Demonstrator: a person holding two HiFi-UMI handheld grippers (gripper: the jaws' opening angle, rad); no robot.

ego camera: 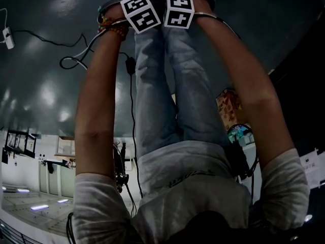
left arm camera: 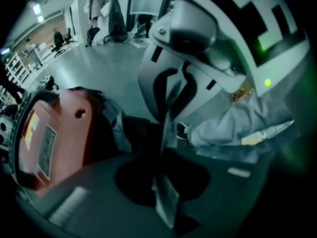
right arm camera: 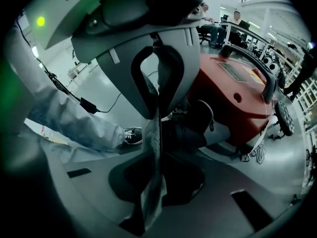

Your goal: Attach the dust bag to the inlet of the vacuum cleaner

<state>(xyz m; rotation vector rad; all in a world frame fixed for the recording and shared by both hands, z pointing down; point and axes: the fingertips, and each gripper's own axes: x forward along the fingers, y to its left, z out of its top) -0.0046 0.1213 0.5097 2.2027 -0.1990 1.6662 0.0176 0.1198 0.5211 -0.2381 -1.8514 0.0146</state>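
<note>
The red vacuum cleaner with a black handle stands on the grey floor; the right gripper view shows its body and a black rounded part at its front. My left gripper and right gripper are held close together, facing each other beside the vacuum. Both are shut, with nothing seen between the pads. In the head view only their marker cubes show, left and right, at the top edge above the outstretched arms. I see no dust bag that I can tell for certain.
The person's jeans legs and a shoe are right under the grippers. A black cable with an adapter runs across the floor. A coloured package lies by the right leg. Desks and seated people are far behind the vacuum.
</note>
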